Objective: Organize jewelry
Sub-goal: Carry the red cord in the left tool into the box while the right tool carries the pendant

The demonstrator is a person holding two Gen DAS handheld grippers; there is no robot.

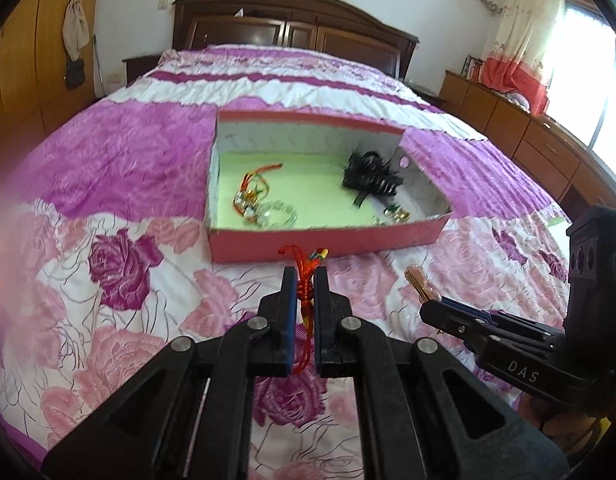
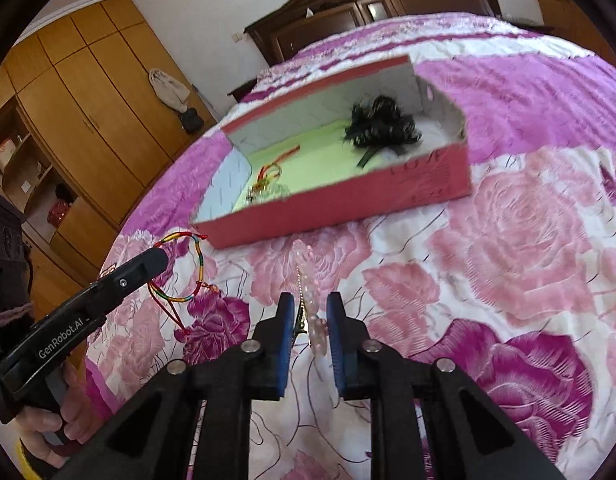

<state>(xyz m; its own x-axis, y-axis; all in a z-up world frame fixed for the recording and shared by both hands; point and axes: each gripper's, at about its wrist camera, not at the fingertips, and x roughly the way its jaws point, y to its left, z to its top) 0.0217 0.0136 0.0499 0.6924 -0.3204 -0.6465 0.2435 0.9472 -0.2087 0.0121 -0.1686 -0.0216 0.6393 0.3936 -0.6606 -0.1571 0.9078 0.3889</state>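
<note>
open-topped box point(image 1: 327, 236) ahead, near wall upright, bedspread point(image 1: 128, 280) around it bare

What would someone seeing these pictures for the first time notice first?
Probably the open red box on the pink rose bedspread, with a black feathery hair clip and beaded trinkets on its green lining. Nearer the cameras, the left claw pinches a red braided cord bracelet, and the right claw grips a pale pink beaded hair clip.
</note>
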